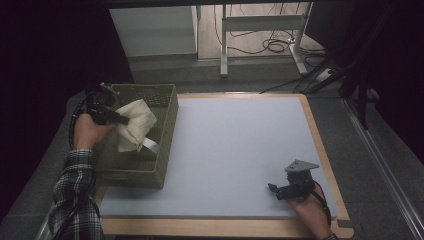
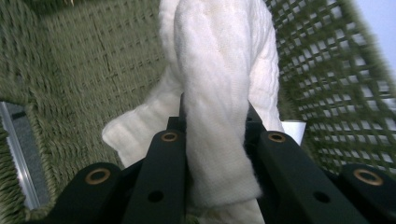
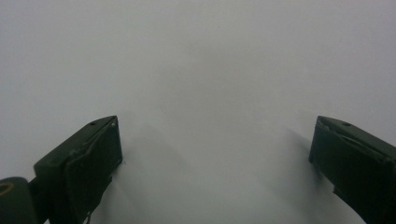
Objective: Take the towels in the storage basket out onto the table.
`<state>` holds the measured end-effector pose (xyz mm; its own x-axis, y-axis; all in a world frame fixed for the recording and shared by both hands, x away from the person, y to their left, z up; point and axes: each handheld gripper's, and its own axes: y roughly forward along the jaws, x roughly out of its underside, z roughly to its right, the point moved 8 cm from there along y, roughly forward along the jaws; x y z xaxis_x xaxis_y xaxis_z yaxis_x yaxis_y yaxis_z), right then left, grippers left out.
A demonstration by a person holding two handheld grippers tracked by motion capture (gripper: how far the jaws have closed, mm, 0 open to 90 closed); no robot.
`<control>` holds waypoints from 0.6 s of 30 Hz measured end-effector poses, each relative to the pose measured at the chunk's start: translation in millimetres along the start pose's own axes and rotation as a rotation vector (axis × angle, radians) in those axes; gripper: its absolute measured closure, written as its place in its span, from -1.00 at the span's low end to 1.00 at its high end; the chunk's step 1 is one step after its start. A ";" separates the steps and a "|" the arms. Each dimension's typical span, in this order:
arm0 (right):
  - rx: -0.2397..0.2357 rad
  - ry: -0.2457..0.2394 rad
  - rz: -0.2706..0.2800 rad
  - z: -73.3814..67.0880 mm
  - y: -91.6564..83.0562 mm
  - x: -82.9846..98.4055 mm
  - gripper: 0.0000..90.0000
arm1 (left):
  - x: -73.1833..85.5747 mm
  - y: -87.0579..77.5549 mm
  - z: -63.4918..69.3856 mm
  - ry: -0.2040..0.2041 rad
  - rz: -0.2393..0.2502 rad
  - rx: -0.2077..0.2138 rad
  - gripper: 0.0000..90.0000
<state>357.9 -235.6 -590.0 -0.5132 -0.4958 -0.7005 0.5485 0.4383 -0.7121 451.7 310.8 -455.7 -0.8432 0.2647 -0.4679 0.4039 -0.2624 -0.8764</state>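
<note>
A white knitted cloth (image 1: 136, 123) hangs over the olive woven basket (image 1: 167, 145) at the table's left edge. My left gripper (image 1: 122, 120) is shut on the cloth, holding it above the basket's inside. In the left gripper view the cloth (image 2: 219, 93) is pinched between the two black jaws, with the basket's mesh wall (image 2: 322, 84) behind it. My right gripper (image 1: 274, 190) rests low over the pale blue mat (image 1: 235, 145) near the front right. Its jaws stand wide apart over the bare mat (image 3: 210, 93), with nothing between them.
The mat lies on a wooden board (image 1: 325, 150) with a raised edge. A white strip (image 1: 150, 146) shows inside the basket under the cloth. Beyond the table are a white cabinet (image 1: 155, 30), desk legs (image 1: 225, 45) and cables (image 1: 275, 45) on the floor.
</note>
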 end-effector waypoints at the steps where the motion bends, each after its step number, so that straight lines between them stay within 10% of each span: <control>1: 0.000 0.000 0.000 0.0 0.0 0.0 -0.95 | -0.4 -3.3 1.4 0.004 0.002 0.000 0.75; 18: 0.000 0.000 0.000 0.0 0.0 0.0 -0.95 | -12.9 -55.3 33.7 0.093 0.059 0.005 0.73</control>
<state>357.9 -235.6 -590.0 -0.5132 -0.4958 -0.7006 0.5484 0.4384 -0.7120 428.3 290.6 -397.4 -0.7814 0.3339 -0.5272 0.4498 -0.2844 -0.8467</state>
